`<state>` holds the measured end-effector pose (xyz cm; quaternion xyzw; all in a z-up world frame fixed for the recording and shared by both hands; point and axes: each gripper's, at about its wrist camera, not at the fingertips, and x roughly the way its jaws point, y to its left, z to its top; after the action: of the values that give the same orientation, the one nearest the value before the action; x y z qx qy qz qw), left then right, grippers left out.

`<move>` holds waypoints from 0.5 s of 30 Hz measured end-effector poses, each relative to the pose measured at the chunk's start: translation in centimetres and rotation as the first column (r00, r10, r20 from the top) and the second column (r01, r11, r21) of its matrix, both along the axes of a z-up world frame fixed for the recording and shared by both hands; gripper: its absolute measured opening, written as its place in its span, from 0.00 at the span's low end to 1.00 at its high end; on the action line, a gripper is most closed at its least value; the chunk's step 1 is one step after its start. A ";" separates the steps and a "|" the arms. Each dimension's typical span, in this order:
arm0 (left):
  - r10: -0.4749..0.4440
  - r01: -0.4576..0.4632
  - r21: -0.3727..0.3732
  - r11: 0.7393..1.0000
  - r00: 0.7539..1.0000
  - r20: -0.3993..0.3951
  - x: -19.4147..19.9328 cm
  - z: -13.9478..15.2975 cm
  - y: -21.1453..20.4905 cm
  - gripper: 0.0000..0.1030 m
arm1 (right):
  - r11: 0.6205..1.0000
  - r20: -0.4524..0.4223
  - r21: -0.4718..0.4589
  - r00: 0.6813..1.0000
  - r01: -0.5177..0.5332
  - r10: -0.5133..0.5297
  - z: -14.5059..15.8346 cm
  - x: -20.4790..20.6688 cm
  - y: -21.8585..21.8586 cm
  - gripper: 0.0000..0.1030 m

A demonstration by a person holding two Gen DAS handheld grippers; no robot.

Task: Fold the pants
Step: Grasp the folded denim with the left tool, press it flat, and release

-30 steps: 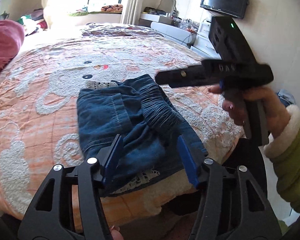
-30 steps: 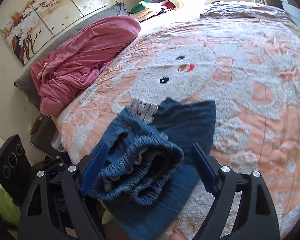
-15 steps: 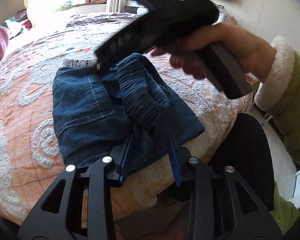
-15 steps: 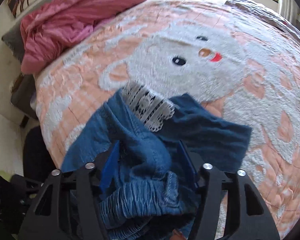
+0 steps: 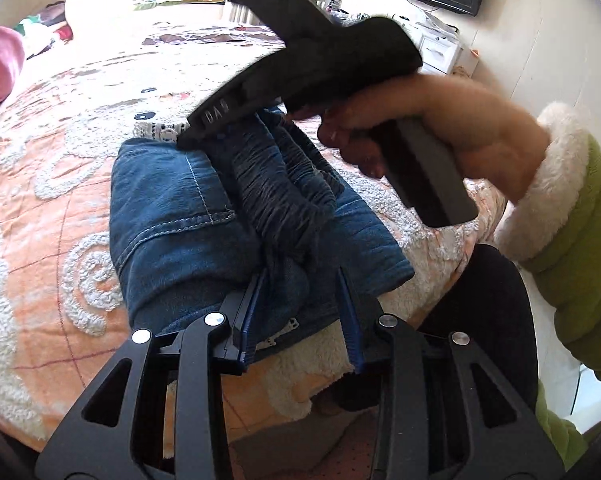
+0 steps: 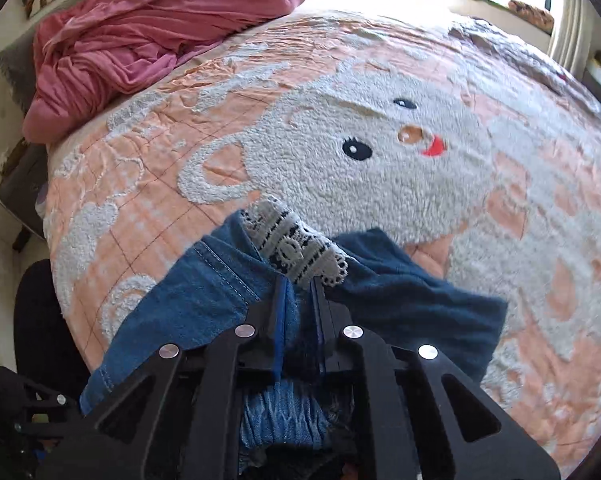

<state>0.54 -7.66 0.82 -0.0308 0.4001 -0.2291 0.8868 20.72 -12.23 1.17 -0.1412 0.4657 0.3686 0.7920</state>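
Folded blue denim pants with white lace trim (image 5: 188, 216): near edge of peach bear-patterned bed (image 6: 380, 92), elastic waistband ridge running lengthwise between grippers. Left gripper (image 5: 300, 312): part-closed, pinching near end. Right gripper (image 6: 300, 320): clamped on far end beside lace.

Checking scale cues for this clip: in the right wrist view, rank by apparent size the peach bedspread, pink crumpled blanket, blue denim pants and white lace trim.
1. Peach bedspread
2. Blue denim pants, though nearness inflates them
3. Pink crumpled blanket, looks close to the pants
4. White lace trim
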 end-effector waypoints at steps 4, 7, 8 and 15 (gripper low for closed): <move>0.002 -0.002 -0.005 1.000 1.000 -0.006 0.1 0.1 0.0 0.26 | 0.999 -0.003 0.020 1.000 0.031 -0.031 -0.2 -0.1 -0.7 0.22; 0.003 -0.003 -0.003 1.000 1.000 -0.008 0.1 0.2 0.2 0.26 | 0.997 0.001 0.047 0.998 0.066 -0.066 0.8 -0.3 -1.7 0.39; 0.004 -0.004 -0.005 1.000 1.000 -0.010 0.1 0.3 0.2 0.26 | 0.994 0.000 0.073 0.997 0.077 -0.077 1.4 -0.5 -2.2 0.43; 0.007 -0.007 -0.006 1.000 1.000 -0.012 0.2 0.3 0.2 0.26 | 0.984 0.082 0.179 0.996 0.024 -0.039 5.3 -4.5 -4.9 0.50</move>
<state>0.78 -7.49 1.15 -0.0361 0.4045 -0.2271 0.8852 16.21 -17.10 6.49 -0.0782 0.3988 0.3898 0.8264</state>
